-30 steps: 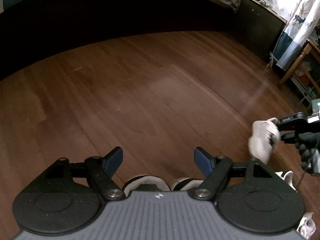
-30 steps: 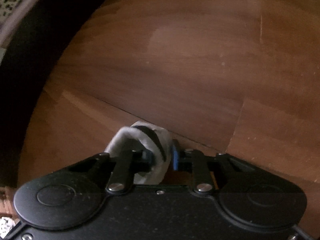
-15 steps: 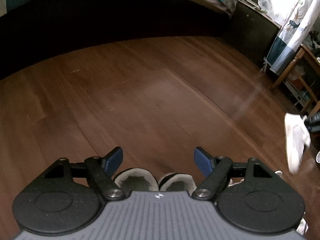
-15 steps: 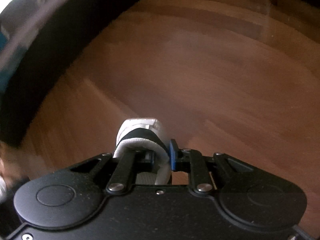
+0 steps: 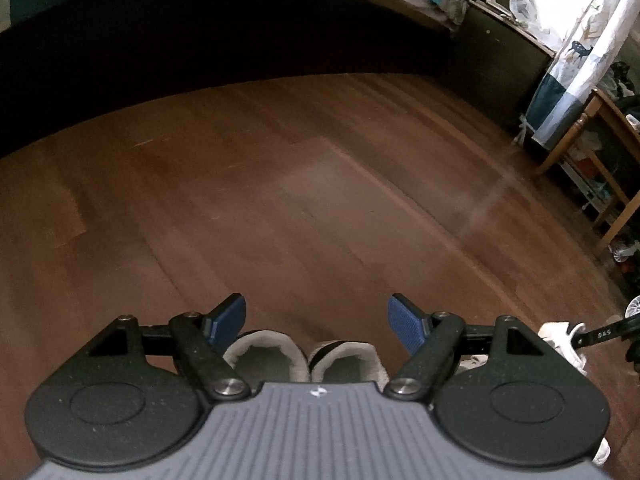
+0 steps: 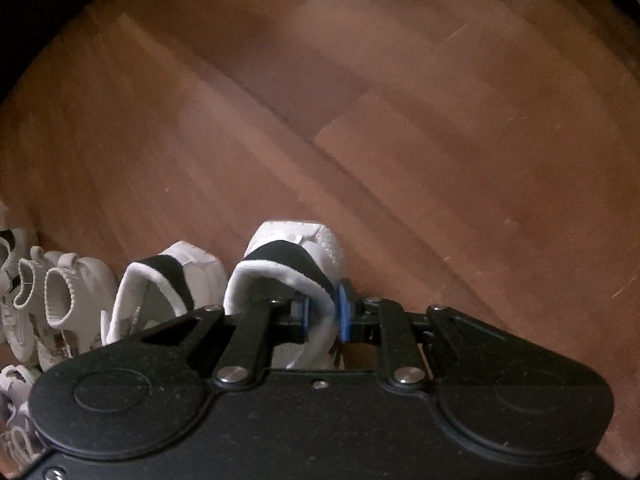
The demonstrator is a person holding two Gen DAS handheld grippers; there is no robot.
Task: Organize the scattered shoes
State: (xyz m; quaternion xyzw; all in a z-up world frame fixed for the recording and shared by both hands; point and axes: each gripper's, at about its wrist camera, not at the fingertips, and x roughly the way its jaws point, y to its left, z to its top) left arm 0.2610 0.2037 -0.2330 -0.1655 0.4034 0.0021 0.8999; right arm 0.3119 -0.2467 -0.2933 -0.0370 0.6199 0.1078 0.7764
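Note:
In the right wrist view my right gripper (image 6: 324, 312) is shut on the collar of a white shoe with a black strap (image 6: 296, 252), toe pointing away, low over the wooden floor (image 6: 400, 120). Its matching shoe (image 6: 176, 276) stands just to the left. My left gripper (image 5: 318, 320) is open and holds nothing. It hangs above a pair of shoes with pale collars (image 5: 262, 354), side by side and partly hidden by the gripper's body. At the right edge of the left wrist view, a white shoe (image 5: 560, 336) shows beside part of the right gripper.
More white shoes (image 6: 64, 292) stand in a row at the left of the right wrist view. A dark bed base (image 5: 240, 40) bounds the far side of the floor. A wooden shelf unit (image 5: 600, 160) and a curtain (image 5: 580, 60) stand at the right.
My right gripper has carried the white shoe from over the bare floor to beside its mate in the row, rolling as it went. The left gripper has barely moved.

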